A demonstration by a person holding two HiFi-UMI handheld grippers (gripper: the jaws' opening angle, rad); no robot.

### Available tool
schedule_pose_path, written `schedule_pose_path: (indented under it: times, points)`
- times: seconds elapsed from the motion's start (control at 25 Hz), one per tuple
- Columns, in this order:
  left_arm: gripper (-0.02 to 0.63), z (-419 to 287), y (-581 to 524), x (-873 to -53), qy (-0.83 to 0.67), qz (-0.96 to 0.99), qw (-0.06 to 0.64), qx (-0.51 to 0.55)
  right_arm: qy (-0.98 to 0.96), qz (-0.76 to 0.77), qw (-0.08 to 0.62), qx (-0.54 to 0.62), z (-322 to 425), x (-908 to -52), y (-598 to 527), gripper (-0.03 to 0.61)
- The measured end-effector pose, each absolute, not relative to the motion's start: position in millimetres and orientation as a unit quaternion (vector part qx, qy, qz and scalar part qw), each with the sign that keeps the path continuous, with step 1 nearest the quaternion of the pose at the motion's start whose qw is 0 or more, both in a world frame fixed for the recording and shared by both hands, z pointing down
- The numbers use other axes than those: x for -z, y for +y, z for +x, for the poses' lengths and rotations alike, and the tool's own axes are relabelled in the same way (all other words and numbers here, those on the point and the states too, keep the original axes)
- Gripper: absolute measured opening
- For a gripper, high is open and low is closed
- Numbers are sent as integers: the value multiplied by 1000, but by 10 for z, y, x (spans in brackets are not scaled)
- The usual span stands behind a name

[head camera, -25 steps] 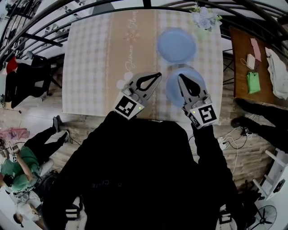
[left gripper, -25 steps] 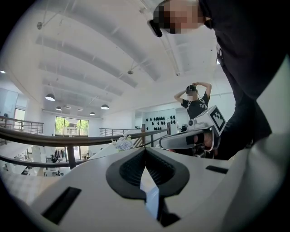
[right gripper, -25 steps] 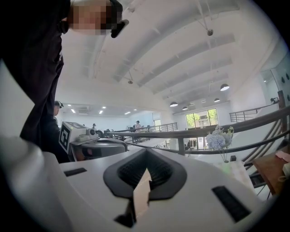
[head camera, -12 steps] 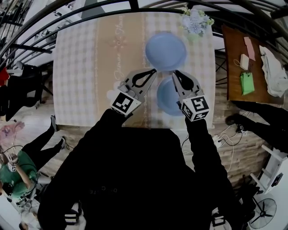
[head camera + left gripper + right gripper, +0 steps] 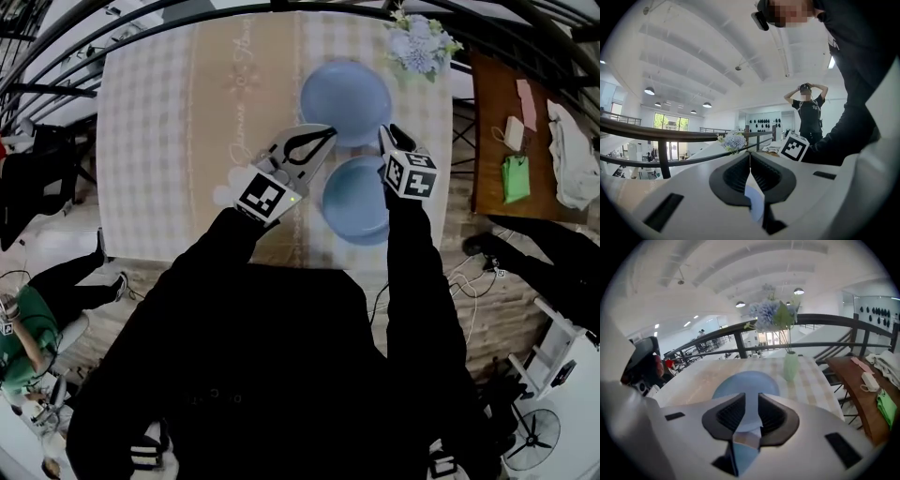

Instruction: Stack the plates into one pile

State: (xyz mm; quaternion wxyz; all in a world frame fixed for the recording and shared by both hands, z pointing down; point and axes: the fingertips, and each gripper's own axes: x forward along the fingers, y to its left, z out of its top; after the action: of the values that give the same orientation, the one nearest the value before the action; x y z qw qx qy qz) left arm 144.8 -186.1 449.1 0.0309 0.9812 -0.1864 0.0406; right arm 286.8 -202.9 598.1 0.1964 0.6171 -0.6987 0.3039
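**Two plates before stacking.** The far plate (image 5: 345, 89) lay at twelve o'clock of the near plate (image 5: 356, 202), both flat and apart on the checked table (image 5: 169, 141). The left gripper (image 5: 326, 134) had its jaws together and empty at the near plate's eleven o'clock. The right gripper (image 5: 391, 136) had its jaws partly apart after just opening, with nothing between them. It pointed down toward the far plate's five o'clock rim. The jaws should probably straddle that rim fully before closing, then lift level.

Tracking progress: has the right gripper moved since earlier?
Yes: the right gripper went from over the near plate toward the far plate; jaws just opening, nothing between.
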Motion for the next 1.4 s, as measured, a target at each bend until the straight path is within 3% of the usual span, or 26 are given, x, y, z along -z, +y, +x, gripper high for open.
schedule_pose_path:
  times: [0.36,0.68,0.96,1.4]
  points:
    - [21,1563,-2011,-4679,-181,982,47,-38,-633,623,234,-396,3241,-6752,-2275,171]
    - [21,1586,-2014,-4771,-181,981,60,-40,-609,611,254,-438,3259,-7103,-2316,177]
    - [21,1535,-2009,-4784,-183,980,63,-40,-589,598,244,-485,3190,-7270,-2284,103]
    - [21,1452,-1953,-4732,-186,980,59,-44,-557,609,104,-555,3204,-7098,-2300,21]
